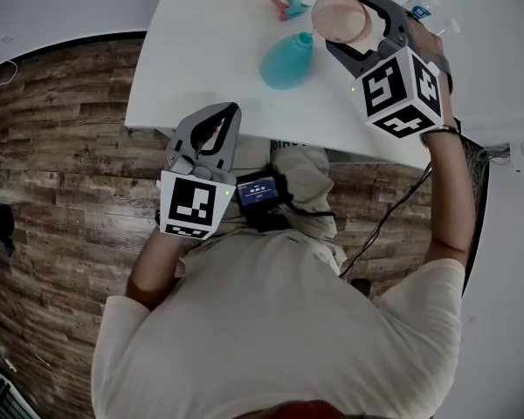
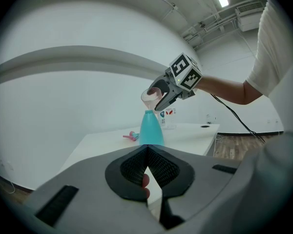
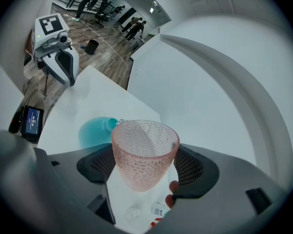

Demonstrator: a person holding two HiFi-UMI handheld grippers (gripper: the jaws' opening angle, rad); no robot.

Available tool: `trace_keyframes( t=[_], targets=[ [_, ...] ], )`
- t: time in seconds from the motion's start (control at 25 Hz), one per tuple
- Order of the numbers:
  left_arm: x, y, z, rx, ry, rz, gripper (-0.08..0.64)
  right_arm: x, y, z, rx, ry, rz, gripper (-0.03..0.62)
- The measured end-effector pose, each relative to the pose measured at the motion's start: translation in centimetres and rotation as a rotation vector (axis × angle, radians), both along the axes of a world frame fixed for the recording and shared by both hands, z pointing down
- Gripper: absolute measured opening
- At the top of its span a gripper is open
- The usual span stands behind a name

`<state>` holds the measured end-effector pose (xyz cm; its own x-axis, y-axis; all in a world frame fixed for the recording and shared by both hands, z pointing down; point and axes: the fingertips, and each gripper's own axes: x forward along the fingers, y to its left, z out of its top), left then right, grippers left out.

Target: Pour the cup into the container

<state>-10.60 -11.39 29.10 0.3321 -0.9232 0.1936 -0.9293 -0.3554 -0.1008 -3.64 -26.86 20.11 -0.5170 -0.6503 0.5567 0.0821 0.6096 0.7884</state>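
A dimpled pink cup is held between the jaws of my right gripper, just above the white table. In the right gripper view the cup fills the gap between the pads. A teal cone-shaped container stands on the table, left of the cup. Seen from the left gripper view, the cup hangs tilted right over the container's narrow mouth. My left gripper is shut on nothing, at the table's near edge, apart from both.
A small pink and teal object lies behind the container. Small clear bottles stand under the cup's far side. A device with a lit screen hangs at the person's waist, and a black cable runs down to wooden floor.
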Motion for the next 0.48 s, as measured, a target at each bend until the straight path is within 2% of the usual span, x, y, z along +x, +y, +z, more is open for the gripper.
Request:
trace_keyframes(
  t=[0.48],
  targets=[
    [0.03, 0.01, 0.25, -0.004, 0.0, -0.001, 0.009, -0.1, -0.06, -0.06, 0.01, 0.008, -0.007, 0.373]
  ],
)
